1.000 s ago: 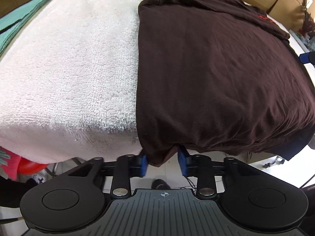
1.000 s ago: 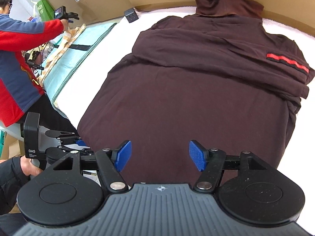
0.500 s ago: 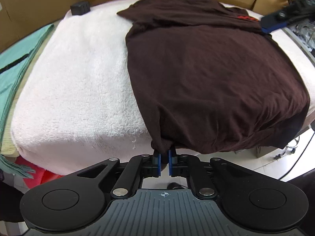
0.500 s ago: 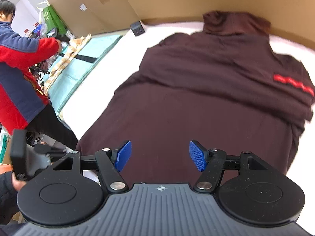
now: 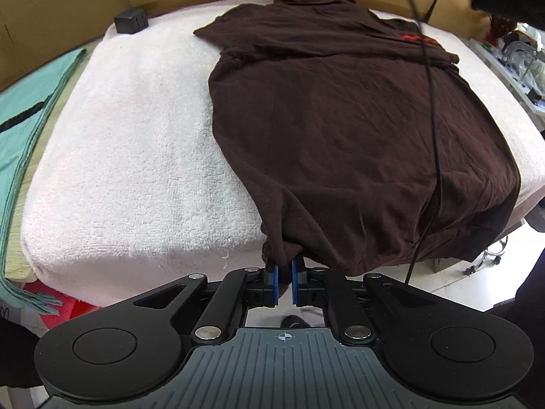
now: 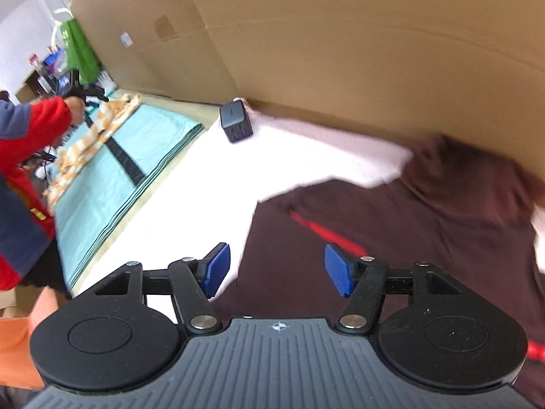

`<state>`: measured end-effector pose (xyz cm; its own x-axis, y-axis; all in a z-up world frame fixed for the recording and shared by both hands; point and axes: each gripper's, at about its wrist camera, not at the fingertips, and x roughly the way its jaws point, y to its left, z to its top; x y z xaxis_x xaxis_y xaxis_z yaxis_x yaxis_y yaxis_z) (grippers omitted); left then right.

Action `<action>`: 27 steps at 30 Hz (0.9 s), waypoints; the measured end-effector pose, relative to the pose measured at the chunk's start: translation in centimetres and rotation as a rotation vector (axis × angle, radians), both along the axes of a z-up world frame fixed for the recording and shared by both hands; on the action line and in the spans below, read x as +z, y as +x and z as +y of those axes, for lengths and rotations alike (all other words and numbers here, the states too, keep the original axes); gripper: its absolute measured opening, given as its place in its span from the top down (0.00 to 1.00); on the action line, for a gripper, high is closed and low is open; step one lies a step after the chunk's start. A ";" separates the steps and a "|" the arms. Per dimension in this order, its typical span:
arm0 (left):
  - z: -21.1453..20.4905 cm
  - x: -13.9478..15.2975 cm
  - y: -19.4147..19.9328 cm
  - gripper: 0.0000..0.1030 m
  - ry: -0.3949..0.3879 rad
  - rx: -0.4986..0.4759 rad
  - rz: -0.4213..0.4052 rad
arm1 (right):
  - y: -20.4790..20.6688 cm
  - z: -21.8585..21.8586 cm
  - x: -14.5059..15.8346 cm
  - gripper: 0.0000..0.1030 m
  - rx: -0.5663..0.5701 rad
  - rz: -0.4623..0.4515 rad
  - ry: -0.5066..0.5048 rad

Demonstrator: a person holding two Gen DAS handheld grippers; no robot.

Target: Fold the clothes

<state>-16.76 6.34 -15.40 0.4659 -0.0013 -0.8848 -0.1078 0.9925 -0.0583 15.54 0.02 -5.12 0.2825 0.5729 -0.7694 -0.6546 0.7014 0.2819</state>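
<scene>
So the left gripper point(image 5: 284, 284) is pinching the hem corner of the brown sweater point(image 5: 340, 129), which is lying flat on the white towel point(image 5: 136, 156). The right gripper point(image 6: 276, 269), jaws just narrowing but empty, is hovering near the collar end. Looks like the fold's starting; next it'll need a grab up there. No containers around.
</scene>
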 end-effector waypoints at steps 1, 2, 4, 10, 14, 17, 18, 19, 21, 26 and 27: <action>0.0 0.0 0.0 0.97 -0.002 -0.001 0.000 | 0.2 1.5 -0.3 0.43 0.009 -0.008 -0.020; 0.0 0.1 0.0 0.97 -0.005 -0.001 0.000 | 0.4 2.9 -0.6 0.44 0.021 -0.012 -0.041; 0.1 0.1 0.1 0.97 -0.010 -0.002 -0.001 | 0.5 5.5 -1.5 0.44 0.045 -0.019 -0.086; 0.3 0.4 0.0 0.97 -0.024 -0.010 0.001 | 0.1 11.1 -4.4 0.45 0.079 -0.052 -0.275; 0.6 0.5 0.0 0.97 -0.032 -0.004 0.005 | 0.8 12.9 -5.9 0.45 0.096 -0.024 -0.408; 0.8 0.5 0.0 0.97 -0.039 -0.005 0.006 | 1.1 13.4 -6.8 0.40 0.125 -0.018 -0.478; 0.8 0.5 0.0 0.97 -0.040 -0.004 0.006 | 1.1 13.6 -6.9 0.40 0.135 -0.027 -0.498; 0.8 0.5 0.0 0.97 -0.041 -0.004 0.006 | 1.1 13.7 -7.1 0.40 0.145 -0.036 -0.518; 0.8 0.4 -0.1 0.97 -0.043 -0.002 0.009 | 1.1 13.8 -7.3 0.39 0.158 -0.044 -0.539; 0.9 0.3 -0.1 0.97 -0.044 -0.006 0.010 | 1.6 13.2 -7.0 0.72 0.155 -0.065 -0.549; 0.9 0.4 -0.1 0.97 -0.044 -0.009 0.009 | 1.9 12.9 -6.8 0.75 0.147 -0.062 -0.540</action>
<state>-16.88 7.25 -15.02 0.4582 -0.0442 -0.8878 -0.0997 0.9899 -0.1007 17.44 12.94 -11.93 0.2836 0.1392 -0.9488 -0.7605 0.6354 -0.1341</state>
